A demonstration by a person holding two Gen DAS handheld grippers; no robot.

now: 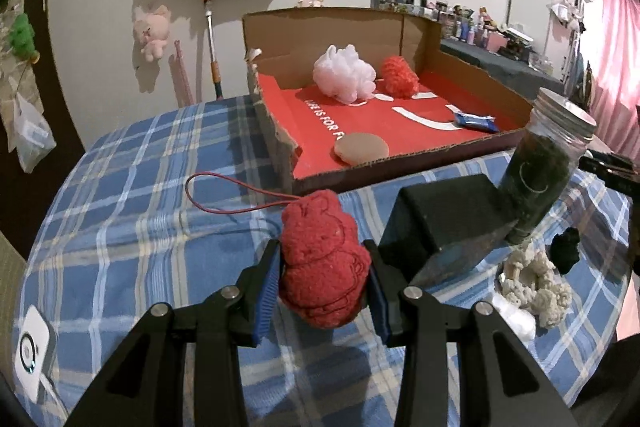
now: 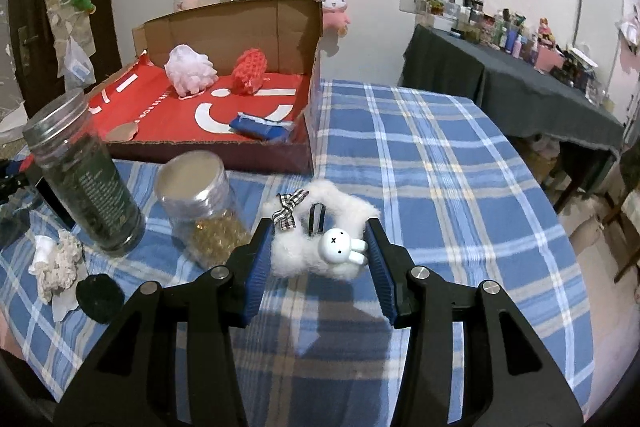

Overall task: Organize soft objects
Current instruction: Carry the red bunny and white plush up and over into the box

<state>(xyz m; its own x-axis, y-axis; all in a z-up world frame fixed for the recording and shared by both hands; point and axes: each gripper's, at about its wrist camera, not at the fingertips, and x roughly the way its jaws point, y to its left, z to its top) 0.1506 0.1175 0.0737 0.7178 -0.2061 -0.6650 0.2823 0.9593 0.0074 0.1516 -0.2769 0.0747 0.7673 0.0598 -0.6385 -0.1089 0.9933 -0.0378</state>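
My left gripper (image 1: 323, 267) is shut on a red fuzzy animal-shaped toy (image 1: 324, 263), whose red cord loop (image 1: 224, 193) trails to the left above the blue plaid cloth. In the right wrist view, my right gripper (image 2: 320, 251) is shut on a white fluffy ring (image 2: 320, 235) with a checked bow and a small white rabbit head. Beyond both stands the shallow cardboard box (image 1: 400, 163) (image 2: 208, 153) with a red floor. It holds a pink mesh puff (image 1: 344, 75) (image 2: 190, 69), a red knitted piece (image 1: 398, 77) (image 2: 250, 71), a tan round pad (image 1: 361, 148) and a blue packet (image 1: 476, 121) (image 2: 260, 127).
A tall dark jar (image 1: 540, 171) (image 2: 86, 179), a short jar (image 2: 198, 187) of gold beads and a black box (image 1: 440, 223) stand in front of the cardboard box. A cream knitted lump (image 1: 532, 283) (image 2: 58, 267) and a black pompom (image 1: 564, 251) (image 2: 98, 297) lie nearby. A cluttered dark table (image 2: 520, 95) stands at right.
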